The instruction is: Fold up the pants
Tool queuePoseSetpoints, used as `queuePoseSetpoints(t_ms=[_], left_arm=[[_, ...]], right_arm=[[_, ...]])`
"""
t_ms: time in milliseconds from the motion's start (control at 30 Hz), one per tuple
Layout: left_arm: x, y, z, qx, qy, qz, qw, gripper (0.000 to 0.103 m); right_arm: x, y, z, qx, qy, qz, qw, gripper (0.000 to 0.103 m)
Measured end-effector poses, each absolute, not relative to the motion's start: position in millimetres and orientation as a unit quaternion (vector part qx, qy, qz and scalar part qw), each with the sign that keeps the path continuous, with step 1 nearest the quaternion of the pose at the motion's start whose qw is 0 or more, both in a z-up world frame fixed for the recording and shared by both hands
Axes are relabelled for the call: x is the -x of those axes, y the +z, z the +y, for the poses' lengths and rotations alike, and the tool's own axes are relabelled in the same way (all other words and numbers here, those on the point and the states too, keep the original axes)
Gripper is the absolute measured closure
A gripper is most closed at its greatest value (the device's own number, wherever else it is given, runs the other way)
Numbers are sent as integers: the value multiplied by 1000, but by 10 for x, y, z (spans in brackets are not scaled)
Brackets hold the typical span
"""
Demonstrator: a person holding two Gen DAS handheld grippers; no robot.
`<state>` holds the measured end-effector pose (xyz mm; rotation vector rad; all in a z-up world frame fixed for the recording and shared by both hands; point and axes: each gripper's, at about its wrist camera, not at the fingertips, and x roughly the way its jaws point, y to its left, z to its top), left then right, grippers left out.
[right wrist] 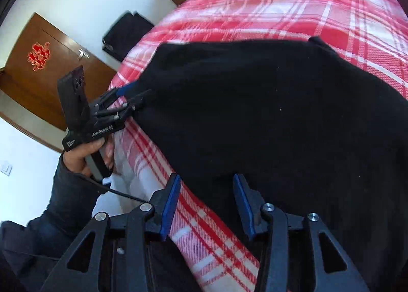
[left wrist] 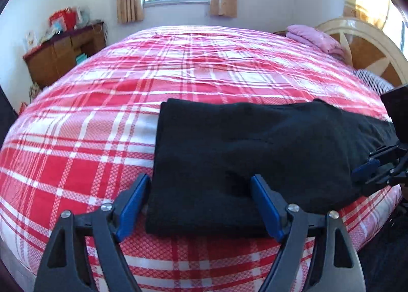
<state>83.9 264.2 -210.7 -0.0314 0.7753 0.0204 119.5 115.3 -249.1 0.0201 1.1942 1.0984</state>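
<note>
Red plaid bedspread [left wrist: 89,139] is covered at 3 o'clock by black pants [left wrist: 255,151]; left gripper [left wrist: 201,190] and right gripper [right wrist: 206,190] jaws are held apart, unclamped; pink pillow [left wrist: 316,37] is seen at 1 o'clock.

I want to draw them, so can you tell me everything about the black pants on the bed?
The black pants are soft, plain, fuzzy-looking cloth, folded into a thick flat bundle lying near the edge of the red plaid bedspread. The open left gripper straddles one corner; the open right gripper straddles their near edge.
</note>
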Motion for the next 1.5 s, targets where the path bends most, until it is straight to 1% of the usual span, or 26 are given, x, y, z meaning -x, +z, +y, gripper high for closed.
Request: queuePoseSetpoints(t_ms=[67,133,167,200,267,300,333,367,433,500,567,633,667,700,733,800,933,1033,1200,1233,1400,1500], left_arm=[[-850,-2061,2597,10,11,375,927,20],[-820,-1969,2594,23,4,355,935,18],[-798,-1938,2582,24,2,351,936,14],[-812,-1930,2564,19,3,352,936,11],[-838,-1995,2547,7,11,361,933,11],[-875,-2072,2559,9,14,377,926,11],[-893,-2135,2575,14,16,386,922,11],[-864,-2140,2565,14,16,377,926,9],[-853,-2109,2518,11,16,373,928,8],[-841,-2034,2489,14,17,366,930,8],[-812,-1927,2444,8,22,350,937,8],[-782,-1818,2367,5,20,336,942,8],[-775,-1773,2321,5,14,329,944,5],[-790,-1752,2260,3,5,325,946,0],[-823,-1760,2209,0,-3,326,945,0],[-894,-1817,2083,-15,-12,336,942,0],[-961,-1842,1851,-59,-1,352,934,0],[-915,-1624,1702,-63,-26,330,942,0],[-858,-1274,1368,-93,-52,291,951,0],[-858,-1222,1282,-95,-62,286,952,0],[-978,-1123,833,-104,-121,282,946,0],[-1074,-1084,498,-109,-151,277,943,0]], right_arm=[[-1181,-2447,1115,-12,488,535,689,58],[-1191,-2402,1046,-34,488,535,689,56],[-1193,-2366,986,-42,488,526,695,55],[-1197,-2351,969,-44,485,521,701,53],[-1241,-2362,802,-55,463,520,716,50],[-1272,-2400,717,-64,450,525,719,49],[-1341,-2489,619,-79,435,535,720,49],[-1402,-2560,513,-117,445,537,707,49],[-1420,-2564,377,-147,445,542,697,49],[-1394,-2479,277,-145,435,530,713,48],[-1329,-2346,84,-129,411,502,750,47],[-1300,-2259,-189,-142,386,491,768,42],[-1302,-2221,-292,-144,371,489,776,40],[-1303,-2215,-394,-140,350,488,787,36],[-1314,-2239,-477,-127,320,493,799,35],[-1378,-2354,-614,-94,263,510,814,35],[-1371,-2301,-804,-134,289,506,802,35],[-1303,-2010,-1093,-151,296,454,827,35],[-1068,-1602,-2001,-188,216,382,879,35],[-1023,-1565,-2100,-195,200,373,885,35],[-683,-1338,-3213,-243,71,329,910,35],[-505,-1353,-3698,-276,23,318,907,35]])
